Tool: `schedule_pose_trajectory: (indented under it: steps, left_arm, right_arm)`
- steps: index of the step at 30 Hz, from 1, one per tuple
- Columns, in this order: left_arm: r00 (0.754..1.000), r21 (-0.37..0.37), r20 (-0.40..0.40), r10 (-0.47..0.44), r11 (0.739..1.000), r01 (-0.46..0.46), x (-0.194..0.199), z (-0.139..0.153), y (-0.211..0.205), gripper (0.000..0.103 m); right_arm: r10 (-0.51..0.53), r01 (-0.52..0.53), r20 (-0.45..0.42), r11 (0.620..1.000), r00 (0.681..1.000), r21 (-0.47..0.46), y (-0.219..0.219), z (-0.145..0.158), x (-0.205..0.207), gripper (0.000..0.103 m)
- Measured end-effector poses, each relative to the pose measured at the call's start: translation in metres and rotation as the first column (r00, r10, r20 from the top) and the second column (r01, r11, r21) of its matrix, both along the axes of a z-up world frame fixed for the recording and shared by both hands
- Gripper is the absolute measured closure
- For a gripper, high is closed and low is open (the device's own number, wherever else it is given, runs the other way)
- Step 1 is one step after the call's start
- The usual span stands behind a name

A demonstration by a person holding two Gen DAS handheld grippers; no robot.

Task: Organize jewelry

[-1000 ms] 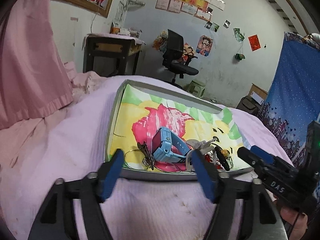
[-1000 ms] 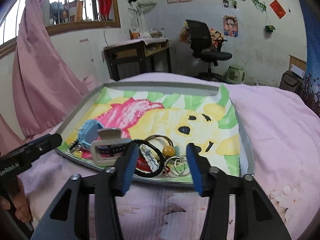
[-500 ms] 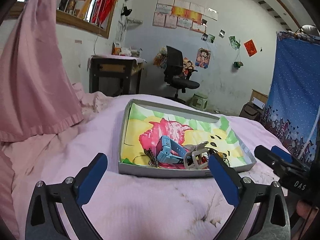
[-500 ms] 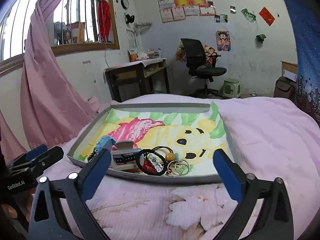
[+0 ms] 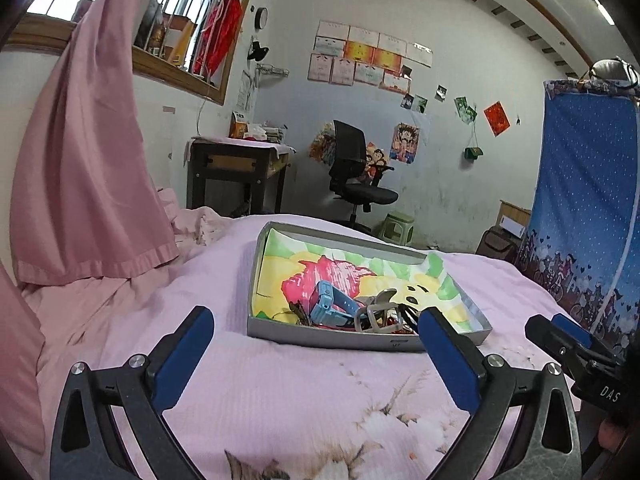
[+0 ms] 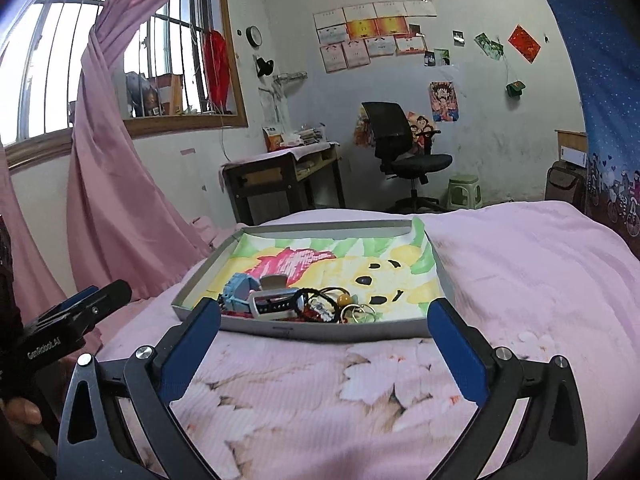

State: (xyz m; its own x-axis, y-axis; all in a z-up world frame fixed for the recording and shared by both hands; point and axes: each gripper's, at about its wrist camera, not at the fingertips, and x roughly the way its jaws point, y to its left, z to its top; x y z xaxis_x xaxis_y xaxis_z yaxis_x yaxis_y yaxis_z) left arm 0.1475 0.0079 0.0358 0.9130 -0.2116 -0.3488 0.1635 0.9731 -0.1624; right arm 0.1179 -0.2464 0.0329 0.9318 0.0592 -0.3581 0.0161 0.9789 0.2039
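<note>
A shallow grey tray (image 5: 320, 340) (image 6: 304, 330) lined with a colourful cartoon picture lies on the pink bed. Jewelry is piled at its near end: a blue watch (image 5: 330, 306) (image 6: 238, 290), a grey watch (image 5: 378, 314) (image 6: 272, 304), a black band (image 6: 316, 300), metal rings (image 6: 358, 314) and an amber bead (image 6: 343, 299). My left gripper (image 5: 316, 342) is open and empty, hanging short of the tray's near edge. My right gripper (image 6: 326, 334) is likewise open and empty, also on the near side of the tray.
The pink bedspread (image 6: 520, 264) stretches around the tray. Pink curtains (image 5: 80, 184) hang at the left and a blue starry cloth (image 5: 584, 216) at the right. A desk (image 6: 280, 178), an office chair (image 6: 404, 160) and a green stool (image 6: 464, 192) stand beyond the bed.
Both grippers have opened wide and pulled back from the tray, rising slightly. The jewelry pile now lies ahead of the fingertips instead of between them.
</note>
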Motion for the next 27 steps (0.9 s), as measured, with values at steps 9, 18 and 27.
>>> schedule_pose_trajectory:
  steps: [9, 18, 27]
  left_arm:
    - [1.0, 0.046, 0.012, -0.008, 0.999, 0.008, -0.031, -0.005, -0.003, 0.0]
    - [0.997, 0.035, 0.015, 0.072, 0.997, -0.073, -0.061, -0.012, 0.003, 0.0]
    - [0.995, 0.069, 0.02, 0.095, 0.993, -0.097, -0.088, -0.018, 0.0, 0.0]
  right_arm:
    - [-0.001, 0.002, 0.04, 1.0, 0.999, -0.021, 0.0, 0.004, -0.029, 0.001]
    - [0.003, -0.001, 0.047, 0.999, 0.999, -0.039, 0.003, 0.002, -0.056, 0.001]
    - [-0.009, 0.01, 0.041, 0.999, 0.999, -0.039, 0.001, -0.007, -0.079, 0.001]
